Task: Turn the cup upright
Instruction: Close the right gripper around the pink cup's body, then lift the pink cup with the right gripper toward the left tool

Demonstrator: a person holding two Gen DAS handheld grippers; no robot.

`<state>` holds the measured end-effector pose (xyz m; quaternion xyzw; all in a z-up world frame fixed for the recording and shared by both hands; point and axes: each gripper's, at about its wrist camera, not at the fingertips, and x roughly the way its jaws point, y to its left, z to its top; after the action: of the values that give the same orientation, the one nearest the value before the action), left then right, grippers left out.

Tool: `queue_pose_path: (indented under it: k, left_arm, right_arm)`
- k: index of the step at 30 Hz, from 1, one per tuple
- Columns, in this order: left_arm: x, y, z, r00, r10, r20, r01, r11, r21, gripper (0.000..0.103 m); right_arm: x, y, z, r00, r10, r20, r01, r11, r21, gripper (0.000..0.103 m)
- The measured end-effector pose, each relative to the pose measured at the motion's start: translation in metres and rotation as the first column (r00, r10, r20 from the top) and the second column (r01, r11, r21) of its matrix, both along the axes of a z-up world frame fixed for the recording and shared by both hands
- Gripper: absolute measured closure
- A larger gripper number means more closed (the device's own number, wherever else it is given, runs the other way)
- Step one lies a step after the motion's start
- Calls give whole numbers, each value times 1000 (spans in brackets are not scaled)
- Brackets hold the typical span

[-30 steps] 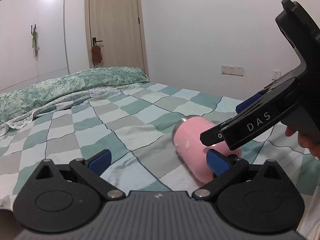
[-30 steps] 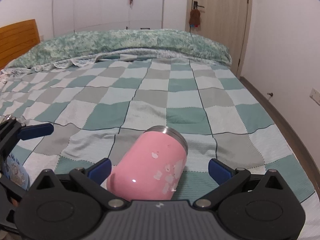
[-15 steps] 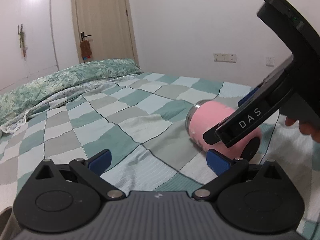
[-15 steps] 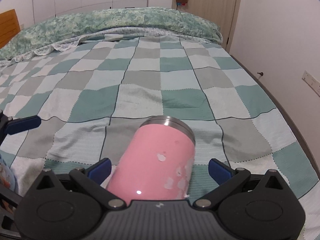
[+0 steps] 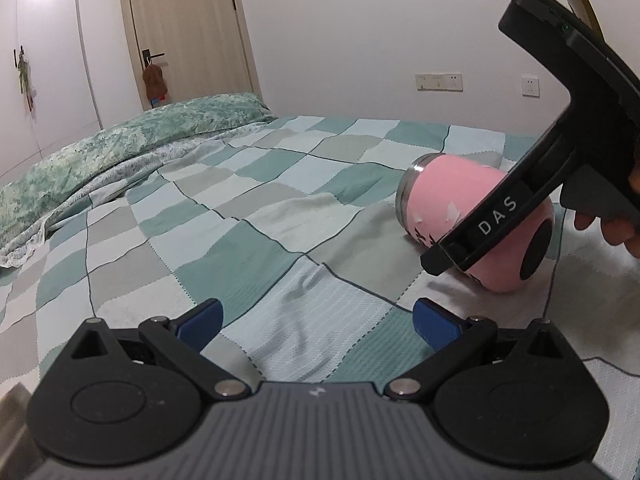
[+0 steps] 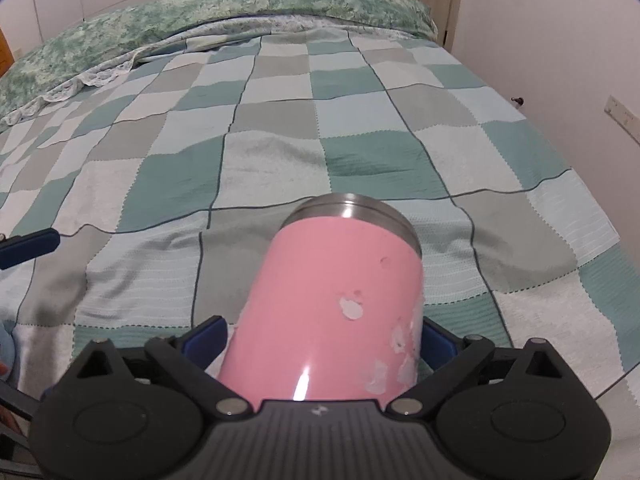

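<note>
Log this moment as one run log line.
phase: grasping | pink cup: on its side on checkered blanket | right gripper: straddling cup, contact unclear | left gripper: open, idle

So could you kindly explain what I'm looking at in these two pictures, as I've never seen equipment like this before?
No robot here: a person holds a hand-held claw in each hand, and each claw carries a wide-angle camera looking forward along its two fingers. The black plates and blue fingertips at the bottom of each picture are that camera's own claw.

The left camera shows the left claw open and holding nothing, above a checked bedspread. To its right lies a pink cup on its side, with the right claw across it.

The right camera looks along the cup, its steel rim pointing away. The right claw has a finger on either side of the cup; whether they already grip it, I cannot tell.
</note>
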<state>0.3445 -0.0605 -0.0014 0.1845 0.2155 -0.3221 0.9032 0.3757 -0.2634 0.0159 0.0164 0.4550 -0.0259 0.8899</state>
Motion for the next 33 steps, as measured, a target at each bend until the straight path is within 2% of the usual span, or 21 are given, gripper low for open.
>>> queue_pose_path:
  k: [1,11,23,33]
  left_arm:
    - [0,0,1,1000,4,5,-4,1000,1,0]
    - [-10,2,12,999,0,44,0,1000,0,0]
    - [-22,5,16,999,-10,36,11,1000,-11,0]
    - [-64,5,44,999,-4,42,6,998,-58,0]
  right_arm:
    - [0,0,1,1000,-7,6,7,1000,-2,14]
    - [-7,-8,3,1000,-18,24,17,999,49,16]
    - [-14,-12,9,1000,-11,14,10,995,104,17]
    - [-61,-11,46,997,24,67,-35,987,158,17]
